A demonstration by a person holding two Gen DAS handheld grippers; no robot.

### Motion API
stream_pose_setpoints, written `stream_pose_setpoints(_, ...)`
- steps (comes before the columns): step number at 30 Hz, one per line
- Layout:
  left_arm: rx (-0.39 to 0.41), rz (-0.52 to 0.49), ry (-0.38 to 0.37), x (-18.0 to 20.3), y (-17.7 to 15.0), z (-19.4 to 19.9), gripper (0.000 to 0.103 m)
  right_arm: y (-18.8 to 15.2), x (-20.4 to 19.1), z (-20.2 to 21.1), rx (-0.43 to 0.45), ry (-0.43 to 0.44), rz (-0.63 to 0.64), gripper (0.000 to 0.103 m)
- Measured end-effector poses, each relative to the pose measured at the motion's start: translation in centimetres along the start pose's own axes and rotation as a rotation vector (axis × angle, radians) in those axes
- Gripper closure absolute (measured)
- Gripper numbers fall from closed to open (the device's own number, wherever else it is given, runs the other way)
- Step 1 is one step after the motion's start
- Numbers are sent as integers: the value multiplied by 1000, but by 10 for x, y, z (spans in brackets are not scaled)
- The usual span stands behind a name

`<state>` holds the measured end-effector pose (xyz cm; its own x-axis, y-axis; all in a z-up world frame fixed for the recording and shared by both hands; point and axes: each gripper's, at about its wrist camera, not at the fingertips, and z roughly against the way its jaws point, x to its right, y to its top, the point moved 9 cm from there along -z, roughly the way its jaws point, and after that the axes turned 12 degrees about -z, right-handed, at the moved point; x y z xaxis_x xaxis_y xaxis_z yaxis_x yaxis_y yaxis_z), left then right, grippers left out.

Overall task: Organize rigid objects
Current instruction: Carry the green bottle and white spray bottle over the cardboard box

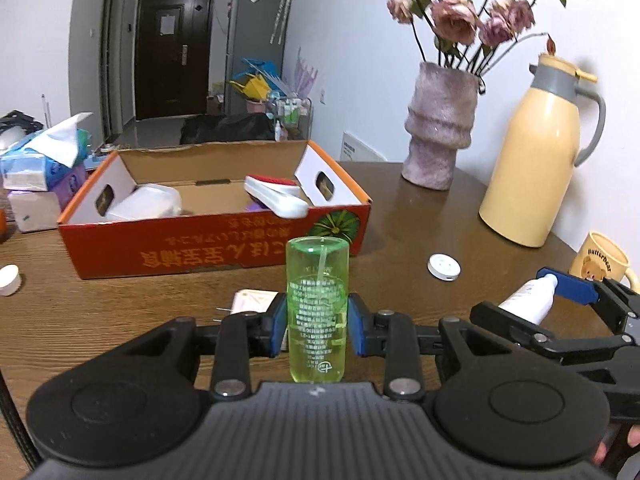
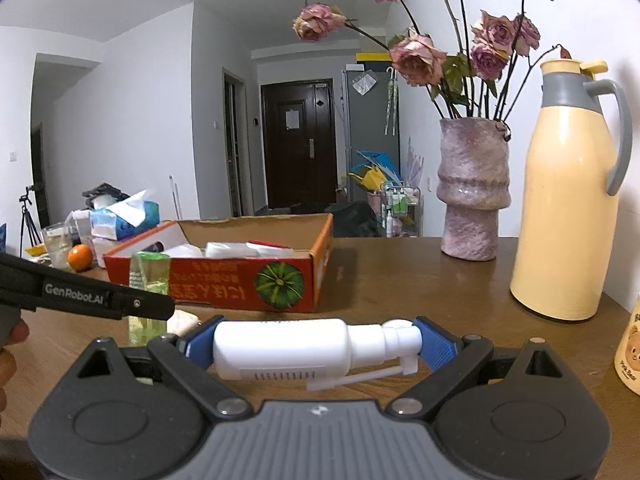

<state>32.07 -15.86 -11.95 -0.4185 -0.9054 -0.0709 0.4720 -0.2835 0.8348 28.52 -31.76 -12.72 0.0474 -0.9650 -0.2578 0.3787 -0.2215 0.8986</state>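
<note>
Left gripper (image 1: 317,328) clamps the green bottle (image 1: 317,300) upright at mid-body, above the table (image 1: 120,320) short of the box (image 1: 216,248), probably its destination. Right gripper (image 2: 304,346) holds the white bottle (image 2: 280,350) lengthwise, end to end (cap against one pad). Box contents partly hidden by its wall.

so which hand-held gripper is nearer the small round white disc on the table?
Right. The right hand-held gripper sits just beside the disc; the left hand-held gripper is farther off.
</note>
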Motion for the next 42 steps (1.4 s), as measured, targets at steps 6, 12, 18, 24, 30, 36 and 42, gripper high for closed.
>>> stream_pose_setpoints(6,32,14,22,-13,3,17,71,8,-17,0,23,15,-17,5)
stream_pose_setpoints(12,76,26,43,-28,10,33,71,17,-39,-1,42,37,-14,5)
stream_pose_setpoints(18,110,49,73,-47,18,45,71,27,-63,-9,59,56,-11,5)
stream_pose_setpoints(24,154,76,104,-67,30,53,71,36,-87,-21,73,75,-1,5)
stream_pose_setpoints(30,192,105,135,-88,42,58,71,46,-103,-34,90,83,0,5)
stream_pose_setpoints(36,223,122,157,-103,57,55,71,54,-111,-51,94,77,-10,5)
stream_pose_setpoints(42,231,131,168,-111,65,43,71,59,-115,-71,90,75,-20,5)
